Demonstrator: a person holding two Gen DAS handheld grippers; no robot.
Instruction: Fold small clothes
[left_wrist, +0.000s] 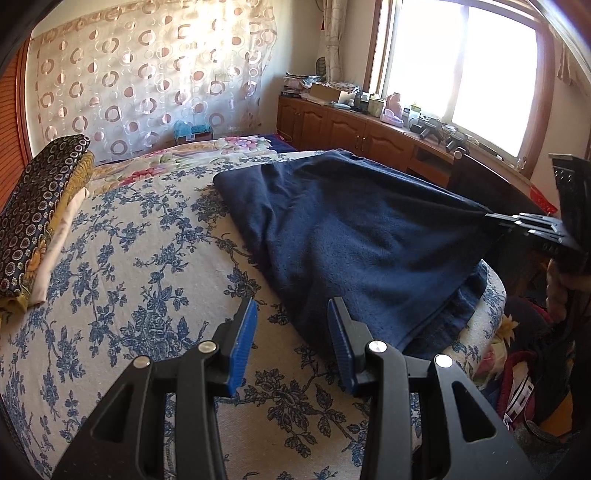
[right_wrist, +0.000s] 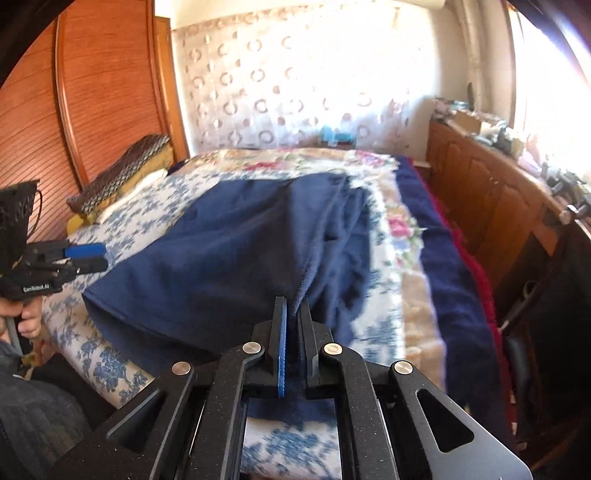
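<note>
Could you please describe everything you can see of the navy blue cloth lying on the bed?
The navy blue cloth is a soft, fleecy-looking piece, plain and dark, lying in loose folds and creases on the floral bedspread. One hemmed edge hangs near the bed's side. The right gripper is shut on a corner, lifting it into a taut peak, so the cloth rises off the bed there. The left gripper is open beside the near edge, not touching it. What garment it is cannot be told.
</note>
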